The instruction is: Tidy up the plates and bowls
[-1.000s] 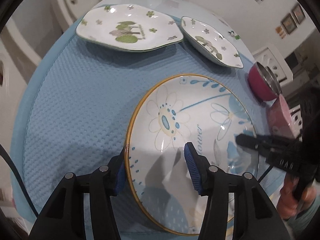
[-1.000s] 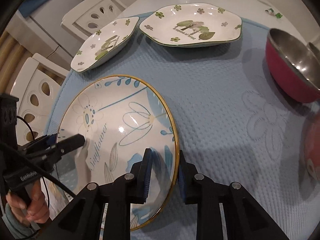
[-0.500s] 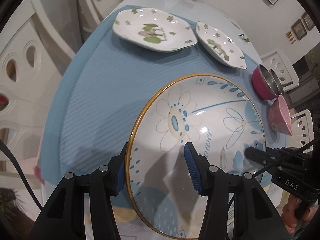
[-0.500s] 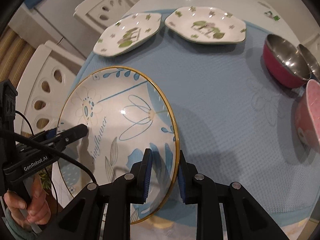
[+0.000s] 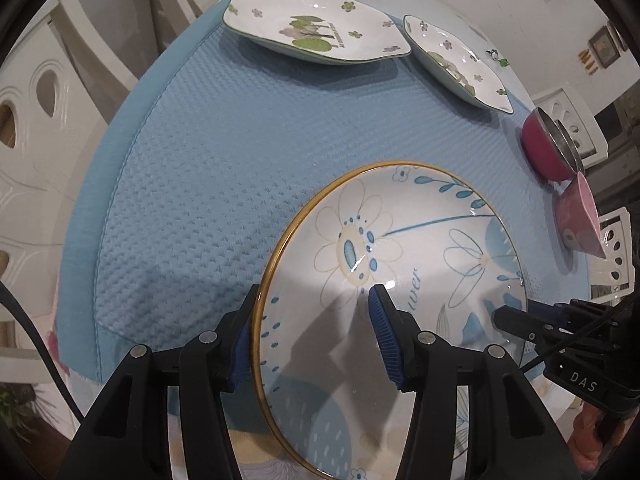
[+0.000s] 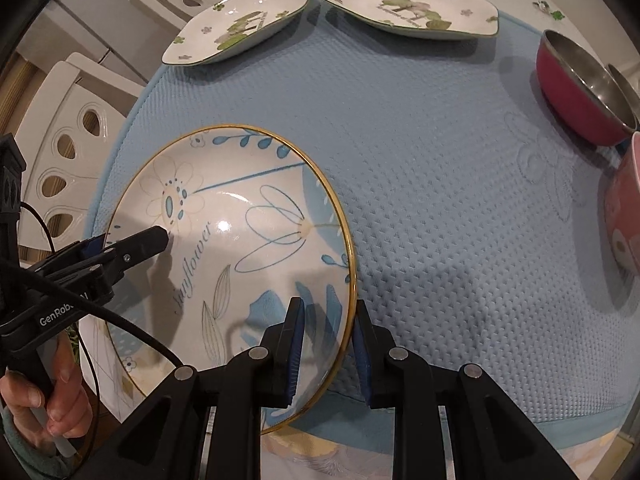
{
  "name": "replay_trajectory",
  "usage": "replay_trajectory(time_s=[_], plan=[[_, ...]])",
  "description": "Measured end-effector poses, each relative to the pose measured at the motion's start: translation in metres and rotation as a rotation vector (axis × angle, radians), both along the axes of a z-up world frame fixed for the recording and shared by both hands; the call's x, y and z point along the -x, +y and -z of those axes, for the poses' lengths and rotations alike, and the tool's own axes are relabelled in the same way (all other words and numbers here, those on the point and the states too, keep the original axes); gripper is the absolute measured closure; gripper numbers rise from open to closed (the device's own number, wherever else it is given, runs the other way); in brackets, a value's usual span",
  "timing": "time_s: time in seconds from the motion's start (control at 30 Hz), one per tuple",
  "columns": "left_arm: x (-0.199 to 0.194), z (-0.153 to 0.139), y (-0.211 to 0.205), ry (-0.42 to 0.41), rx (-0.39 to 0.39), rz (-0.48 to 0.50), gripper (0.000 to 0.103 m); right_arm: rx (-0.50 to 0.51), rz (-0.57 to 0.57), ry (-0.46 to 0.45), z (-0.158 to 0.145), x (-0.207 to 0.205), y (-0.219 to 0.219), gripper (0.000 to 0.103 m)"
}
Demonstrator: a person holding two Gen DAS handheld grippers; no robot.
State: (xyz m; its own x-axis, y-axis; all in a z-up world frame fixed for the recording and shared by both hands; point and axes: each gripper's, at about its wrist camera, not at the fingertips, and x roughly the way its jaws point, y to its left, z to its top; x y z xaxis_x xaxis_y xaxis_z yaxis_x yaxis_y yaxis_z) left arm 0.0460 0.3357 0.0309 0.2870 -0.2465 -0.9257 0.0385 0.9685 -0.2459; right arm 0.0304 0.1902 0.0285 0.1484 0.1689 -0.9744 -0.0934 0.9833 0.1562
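A large round plate with blue flowers and a gold rim [image 5: 404, 264] [image 6: 240, 240] hangs in the air above the near edge of the blue mat. My left gripper [image 5: 312, 336] is shut on its left rim. My right gripper [image 6: 326, 340] is shut on its right rim. Two white plates with green leaf prints lie at the far side of the mat: one [image 5: 316, 28] [image 6: 408, 4] and the other [image 5: 456, 60] [image 6: 240, 24].
A red bowl with a steel inside [image 5: 550, 148] [image 6: 580, 80] and a pink bowl [image 5: 578, 216] [image 6: 624, 208] stand at the right edge of the blue mat [image 5: 224, 152] [image 6: 420, 152]. White chairs [image 6: 68, 132] stand around the table.
Both grippers have carried the flower plate up and back toward the near edge of the table. The other plates and bowls have not moved.
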Motion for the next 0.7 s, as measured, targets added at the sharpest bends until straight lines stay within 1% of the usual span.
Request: replay_trajectory(time_s=[0.1,0.17,0.23,0.3,0.37,0.43,0.47,0.53,0.57,0.6,0.63,0.67,0.7], plan=[[-0.001,0.0,0.003,0.008,0.021,-0.002,0.054,-0.016,-0.001,-0.003,-0.003,-0.002,-0.003,0.081],[-0.001,-0.002,0.005,0.001,0.013,-0.003,0.054,-0.034,-0.013,0.0,-0.008,-0.004,-0.005,0.081],[-0.002,-0.007,0.01,-0.017,-0.011,0.001,0.053,-0.005,-0.041,-0.016,-0.015,-0.005,-0.008,0.081],[-0.004,-0.016,0.019,-0.064,-0.025,-0.008,0.053,0.028,-0.058,-0.061,-0.028,-0.006,-0.01,0.081],[-0.009,-0.028,0.029,-0.107,-0.02,-0.015,0.053,0.025,-0.068,-0.114,-0.043,-0.013,-0.008,0.081],[-0.02,-0.042,0.038,-0.164,-0.029,-0.019,0.053,0.019,-0.08,-0.176,-0.06,-0.022,-0.004,0.081],[-0.027,-0.051,0.041,-0.196,-0.035,-0.023,0.052,0.025,-0.089,-0.22,-0.07,-0.029,0.001,0.081],[-0.043,-0.07,0.048,-0.267,-0.031,-0.033,0.052,0.041,-0.109,-0.277,-0.083,-0.042,0.012,0.081],[-0.048,-0.075,0.049,-0.286,-0.029,-0.039,0.049,0.047,-0.113,-0.294,-0.087,-0.05,0.017,0.08],[-0.056,-0.082,0.053,-0.313,-0.026,-0.049,0.042,0.047,-0.115,-0.305,-0.09,-0.057,0.018,0.079],[-0.064,-0.087,0.053,-0.331,-0.024,-0.059,0.036,0.041,-0.109,-0.311,-0.093,-0.065,0.021,0.078],[-0.074,-0.093,0.057,-0.356,-0.02,-0.073,0.028,0.027,-0.099,-0.311,-0.093,-0.073,0.021,0.077],[-0.079,-0.096,0.058,-0.368,-0.018,-0.082,0.026,0.01,-0.086,-0.307,-0.094,-0.081,0.022,0.076]])
